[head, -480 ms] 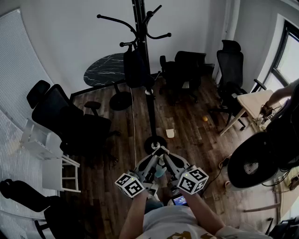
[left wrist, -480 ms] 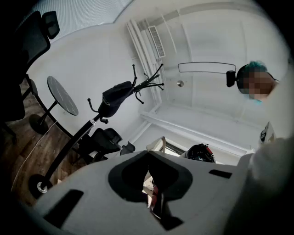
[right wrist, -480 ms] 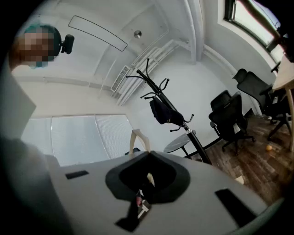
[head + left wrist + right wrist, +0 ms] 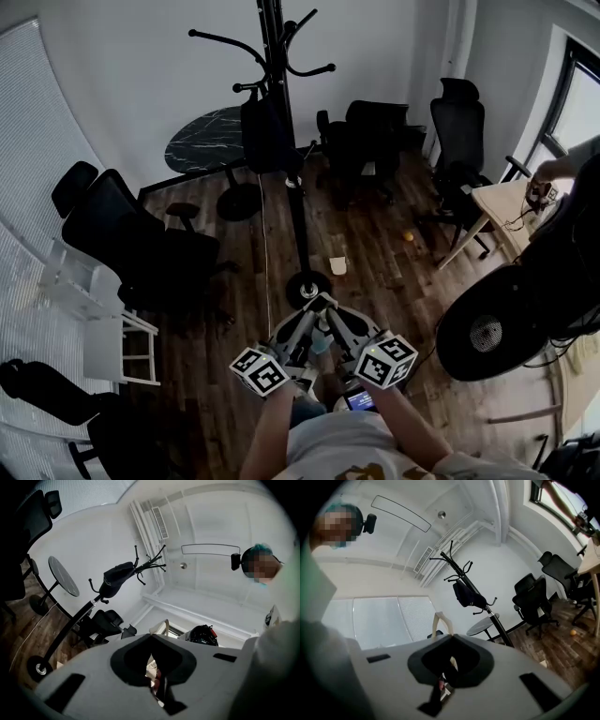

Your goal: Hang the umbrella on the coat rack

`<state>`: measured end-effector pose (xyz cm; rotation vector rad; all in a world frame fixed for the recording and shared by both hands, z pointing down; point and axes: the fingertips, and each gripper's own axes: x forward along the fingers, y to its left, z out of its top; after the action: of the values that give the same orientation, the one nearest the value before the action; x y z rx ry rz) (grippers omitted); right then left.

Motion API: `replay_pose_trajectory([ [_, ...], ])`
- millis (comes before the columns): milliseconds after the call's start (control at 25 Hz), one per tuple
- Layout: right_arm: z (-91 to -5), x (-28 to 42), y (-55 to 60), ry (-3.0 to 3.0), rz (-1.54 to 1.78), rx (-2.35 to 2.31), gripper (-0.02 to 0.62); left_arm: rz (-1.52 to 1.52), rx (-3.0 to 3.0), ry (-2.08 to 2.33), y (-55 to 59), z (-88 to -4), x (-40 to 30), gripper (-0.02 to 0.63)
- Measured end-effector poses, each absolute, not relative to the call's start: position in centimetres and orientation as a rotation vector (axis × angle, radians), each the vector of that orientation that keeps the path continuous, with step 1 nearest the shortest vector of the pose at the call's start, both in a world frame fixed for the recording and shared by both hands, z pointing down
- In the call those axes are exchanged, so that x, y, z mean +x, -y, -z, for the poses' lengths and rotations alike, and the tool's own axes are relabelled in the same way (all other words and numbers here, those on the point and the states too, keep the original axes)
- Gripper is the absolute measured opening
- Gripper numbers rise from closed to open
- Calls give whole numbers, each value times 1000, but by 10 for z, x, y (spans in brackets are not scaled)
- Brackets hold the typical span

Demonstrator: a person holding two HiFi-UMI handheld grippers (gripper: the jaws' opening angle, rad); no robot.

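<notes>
Two sets of jaws are clenched on nothing: left gripper [image 4: 151,637] and right gripper [image 4: 451,639] meet near your waist. Umbrella [image 4: 267,131] hangs on the rack [image 4: 298,220]; chairs [image 4: 127,239] and a table [image 4: 208,141] ring its base.

open floor [image 4: 380,281] before coat rack [image 4: 298,217], chairs [image 4: 141,239] beside

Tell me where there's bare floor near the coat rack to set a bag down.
Bare floor lies right of the coat rack base, up to the orange ball and wooden table; only a small pale object sits there. Behind the rack, office chairs crowd it.
</notes>
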<state>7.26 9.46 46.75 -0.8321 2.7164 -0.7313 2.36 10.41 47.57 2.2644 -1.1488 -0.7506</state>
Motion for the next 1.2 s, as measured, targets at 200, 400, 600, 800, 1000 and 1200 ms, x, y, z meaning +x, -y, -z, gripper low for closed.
replay_pose_trajectory([
  [200,-464,77,-95,-2725,727,-807,12,741,2258,1153,-103,-469,32,20],
  [400,-460,79,-94,-2716,713,-799,12,744,2271,1147,-101,-466,34,20],
  [600,-459,81,-91,-2695,730,-801,12,714,2272,1145,-100,-463,38,20],
  [800,-464,72,-67,-2693,742,-807,12,733,2260,1136,-78,-470,26,20],
  [1000,-471,55,-31,-2680,781,-833,12,722,2242,1116,-41,-474,10,20],
  [1200,-476,39,12,-2663,797,-871,12,703,2248,1084,1,-478,-6,20],
])
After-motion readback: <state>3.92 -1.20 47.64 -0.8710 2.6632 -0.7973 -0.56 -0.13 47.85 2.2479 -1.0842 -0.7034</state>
